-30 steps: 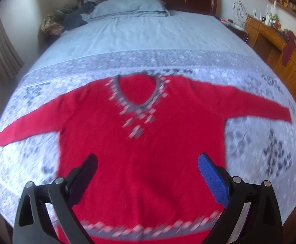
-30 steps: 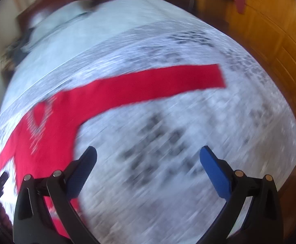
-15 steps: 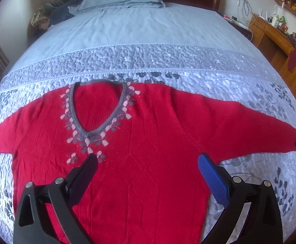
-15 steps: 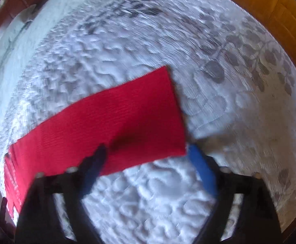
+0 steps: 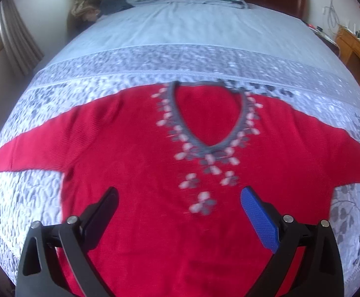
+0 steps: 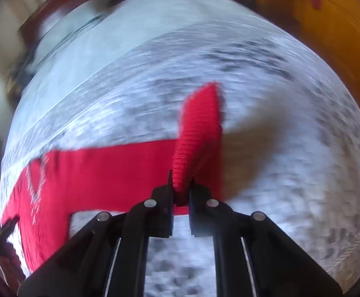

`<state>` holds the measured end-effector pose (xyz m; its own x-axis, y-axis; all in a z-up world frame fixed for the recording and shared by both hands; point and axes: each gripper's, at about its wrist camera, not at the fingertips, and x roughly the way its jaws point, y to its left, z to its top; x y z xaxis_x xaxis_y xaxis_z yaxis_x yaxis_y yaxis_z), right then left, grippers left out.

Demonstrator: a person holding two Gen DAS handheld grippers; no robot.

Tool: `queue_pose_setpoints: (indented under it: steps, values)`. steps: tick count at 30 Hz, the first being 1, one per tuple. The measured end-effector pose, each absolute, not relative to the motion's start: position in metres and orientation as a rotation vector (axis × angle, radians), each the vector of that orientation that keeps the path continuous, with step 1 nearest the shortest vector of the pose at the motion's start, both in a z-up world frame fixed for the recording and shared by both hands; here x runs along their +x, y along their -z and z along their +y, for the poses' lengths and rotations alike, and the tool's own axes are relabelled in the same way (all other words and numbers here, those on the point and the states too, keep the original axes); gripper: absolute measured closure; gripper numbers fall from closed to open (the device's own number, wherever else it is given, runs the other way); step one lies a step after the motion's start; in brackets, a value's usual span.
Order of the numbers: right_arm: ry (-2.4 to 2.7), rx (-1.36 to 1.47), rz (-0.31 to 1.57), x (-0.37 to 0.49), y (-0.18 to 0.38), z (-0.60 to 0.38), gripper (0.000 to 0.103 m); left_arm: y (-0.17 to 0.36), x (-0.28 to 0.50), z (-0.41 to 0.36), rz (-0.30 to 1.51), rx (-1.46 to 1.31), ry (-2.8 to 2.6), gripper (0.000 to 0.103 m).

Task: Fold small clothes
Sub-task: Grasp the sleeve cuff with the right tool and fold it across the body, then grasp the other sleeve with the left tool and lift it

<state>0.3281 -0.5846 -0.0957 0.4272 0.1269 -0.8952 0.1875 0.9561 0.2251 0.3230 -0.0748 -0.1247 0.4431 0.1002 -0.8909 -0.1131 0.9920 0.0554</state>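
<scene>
A red knitted sweater with a grey V-neck and pale flower trim [image 5: 140, 153] is lying flat, front up, on a bed covered with a grey-and-white quilted spread [image 5: 85, 91]. The left gripper [image 5: 180, 198] is hanging over the sweater's chest with its jaws standing wide and nothing between them. The right gripper [image 6: 181, 193] is pinching the cuff end of one sleeve [image 6: 199, 128], which is standing up from the closed jaws while the rest is trailing across the spread.
</scene>
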Motion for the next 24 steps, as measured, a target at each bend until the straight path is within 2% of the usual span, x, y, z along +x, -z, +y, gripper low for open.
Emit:
queue_pose_setpoints:
  steps: [3,11,12,13,14,16,24]
  values:
    - [-0.073,0.226,1.157,0.345,0.096,-0.496,0.095,0.124,0.318,-0.045,1.113,-0.042,-0.154,0.004]
    - [-0.295,0.152,1.242,0.378,0.14,-0.304,0.095,0.125,0.309,-0.002,1.128,-0.085,-0.164,0.004]
    - [-0.313,0.152,1.262,0.38,0.147,-0.289,0.094,0.125,0.309,0.0,1.131,-0.091,-0.155,0.004]
    - [-0.327,0.151,1.286,0.38,0.153,-0.279,0.087,0.125,0.309,0.0,1.134,-0.095,-0.142,0.004]
    - [-0.341,0.151,1.302,0.379,0.157,-0.274,0.077,0.125,0.311,-0.002,1.141,-0.101,-0.12,0.004]
    - [-0.377,0.176,1.294,0.372,0.154,-0.276,0.068,0.126,0.314,-0.008,1.151,-0.122,-0.075,0.004]
    - [-0.292,0.21,1.227,0.34,0.128,-0.364,0.067,0.144,0.342,-0.081,1.241,-0.338,0.313,0.005]
